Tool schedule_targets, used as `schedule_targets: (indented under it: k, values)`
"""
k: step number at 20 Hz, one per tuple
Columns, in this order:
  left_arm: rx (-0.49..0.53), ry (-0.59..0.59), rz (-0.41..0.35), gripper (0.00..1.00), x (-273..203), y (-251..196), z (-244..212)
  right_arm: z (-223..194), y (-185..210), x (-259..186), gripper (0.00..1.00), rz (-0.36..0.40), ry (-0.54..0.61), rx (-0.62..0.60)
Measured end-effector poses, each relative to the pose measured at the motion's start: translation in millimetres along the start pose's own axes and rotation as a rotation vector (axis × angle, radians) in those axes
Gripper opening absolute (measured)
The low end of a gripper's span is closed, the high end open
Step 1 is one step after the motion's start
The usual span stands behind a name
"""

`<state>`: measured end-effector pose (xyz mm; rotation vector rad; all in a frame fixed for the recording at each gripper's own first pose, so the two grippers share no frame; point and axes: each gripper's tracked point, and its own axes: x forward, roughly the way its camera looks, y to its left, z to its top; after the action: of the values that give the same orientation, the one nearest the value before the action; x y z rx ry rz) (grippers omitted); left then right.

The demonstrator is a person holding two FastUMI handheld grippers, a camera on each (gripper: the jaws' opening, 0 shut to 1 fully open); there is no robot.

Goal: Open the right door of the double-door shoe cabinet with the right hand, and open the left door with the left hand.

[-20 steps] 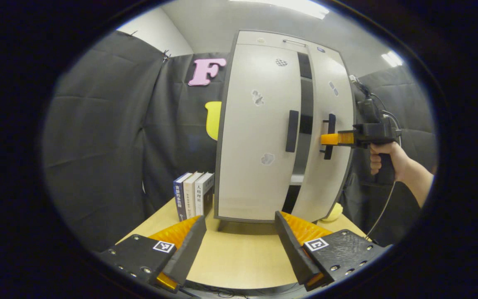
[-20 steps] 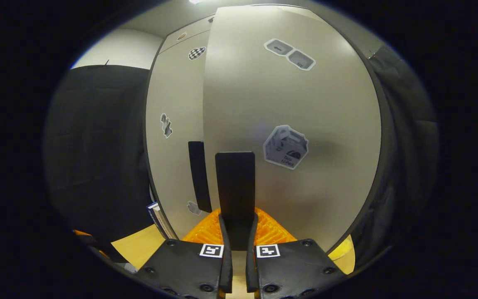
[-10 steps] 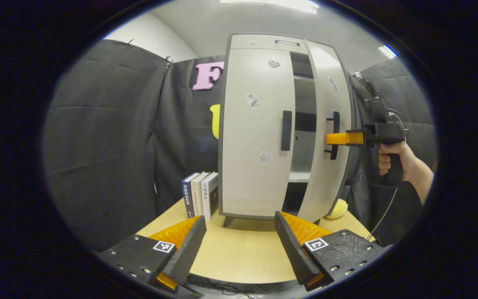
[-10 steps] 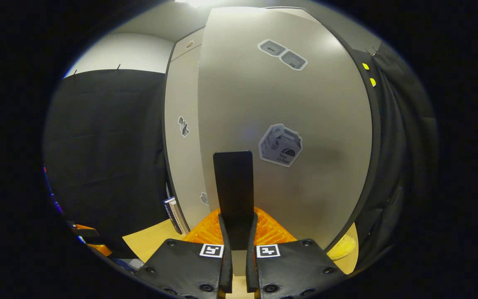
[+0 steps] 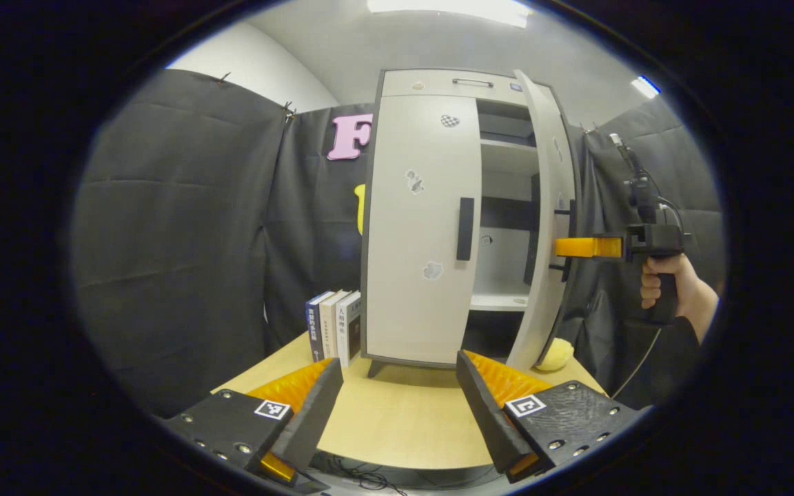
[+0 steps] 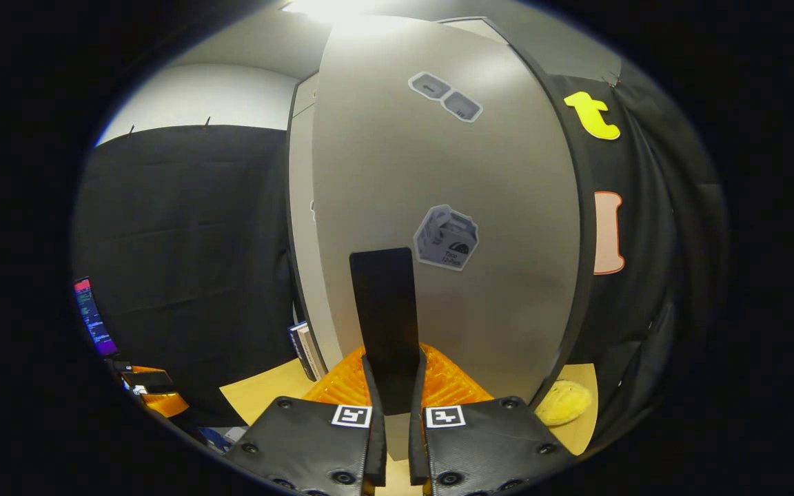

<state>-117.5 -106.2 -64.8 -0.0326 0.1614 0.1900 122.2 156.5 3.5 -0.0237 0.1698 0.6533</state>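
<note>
Swinging wider now, the right door (image 5: 547, 207) comes stiff on its hinges, right gripper (image 6: 391, 386) jaws clamped on its black handle (image 6: 383, 303), left gripper (image 5: 397, 406) jaws spread before the closed left door's (image 5: 421, 220) bar handle (image 5: 465, 229).

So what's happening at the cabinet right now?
A person is working the cabinet with two grippers. The right gripper is shut on the right door's handle, and the right door stands well open, with shelves showing inside. The left door is closed, its handle untouched. The left gripper hangs open over the table, short of the cabinet.
</note>
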Motion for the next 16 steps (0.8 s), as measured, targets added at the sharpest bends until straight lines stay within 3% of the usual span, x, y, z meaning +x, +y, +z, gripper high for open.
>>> schedule_targets:
  k: [8,16]
  values:
    - [-0.035,0.006,0.02,0.99,-30.7,-18.4,-13.3,0.6,-10.2,-11.9,0.15,0.008,-0.015,-0.001]
    - [-0.053,-0.001,-0.025,0.99,-21.2,-40.9,-6.9,-2.9,-23.6,-23.6,0.14,-0.012,0.02,-0.044]
